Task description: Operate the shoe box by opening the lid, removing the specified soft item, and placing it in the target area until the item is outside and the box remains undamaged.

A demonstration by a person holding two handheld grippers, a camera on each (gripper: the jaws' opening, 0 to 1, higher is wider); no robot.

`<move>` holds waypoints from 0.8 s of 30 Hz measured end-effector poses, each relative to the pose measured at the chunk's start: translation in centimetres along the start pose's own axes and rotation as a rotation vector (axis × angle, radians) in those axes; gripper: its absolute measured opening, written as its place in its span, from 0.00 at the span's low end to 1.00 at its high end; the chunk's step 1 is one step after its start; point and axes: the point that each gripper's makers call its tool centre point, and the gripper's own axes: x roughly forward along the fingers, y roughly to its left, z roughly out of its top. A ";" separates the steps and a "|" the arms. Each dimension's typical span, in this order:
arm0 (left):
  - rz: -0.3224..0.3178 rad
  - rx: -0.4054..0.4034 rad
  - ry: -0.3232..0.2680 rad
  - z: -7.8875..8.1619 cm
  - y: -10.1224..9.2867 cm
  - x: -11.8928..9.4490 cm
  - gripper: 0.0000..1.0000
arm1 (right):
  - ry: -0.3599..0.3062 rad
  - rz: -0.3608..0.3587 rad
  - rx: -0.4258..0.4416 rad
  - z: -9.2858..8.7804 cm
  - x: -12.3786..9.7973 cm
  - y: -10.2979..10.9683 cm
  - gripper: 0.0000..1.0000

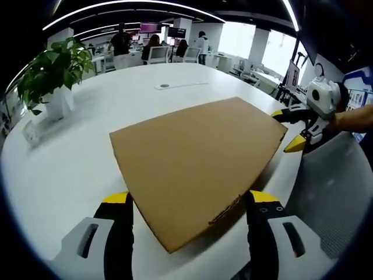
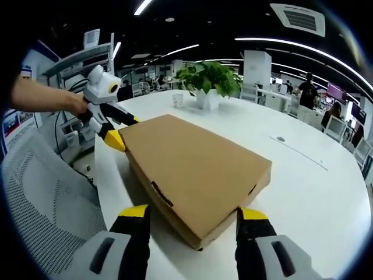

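A closed brown cardboard shoe box (image 1: pixel 198 151) lies flat on the white table (image 1: pixel 76 163), lid down. My left gripper (image 1: pixel 189 201) is open, its yellow-tipped jaws standing either side of the box's near corner. At the opposite corner my right gripper (image 1: pixel 288 129) is also open, one jaw above and one below that corner, held by a hand. In the right gripper view the box (image 2: pixel 198 163) runs away from my right gripper (image 2: pixel 192 213), whose jaws flank its near end. The left gripper (image 2: pixel 124 131) straddles the far corner. What is inside the box is hidden.
A potted plant (image 1: pixel 55 73) in a white pot stands on the table beyond the box, with a small glass (image 2: pixel 178 100) beside it. A grey mesh chair (image 2: pixel 41 198) sits off the table's edge. Desks, chairs and people fill the office behind.
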 end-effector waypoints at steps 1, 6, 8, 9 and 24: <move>0.000 -0.002 0.000 0.1 -0.1 0.0 0.82 | 0.000 -0.001 -0.001 0.0 0.0 0.0 0.57; -0.003 -0.019 -0.002 0.4 -0.4 -0.3 0.83 | -0.002 -0.009 -0.001 0.3 -0.2 0.0 0.57; -0.003 -0.027 -0.001 0.6 -0.7 -0.5 0.83 | -0.003 -0.014 0.005 0.5 -0.2 0.0 0.57; -0.002 -0.031 0.000 0.7 -0.8 -0.5 0.84 | -0.004 -0.017 0.012 0.6 -0.3 0.0 0.57; 0.000 -0.071 -0.001 1.9 -1.8 -1.4 0.88 | -0.011 -0.035 0.009 1.9 -1.0 0.0 0.56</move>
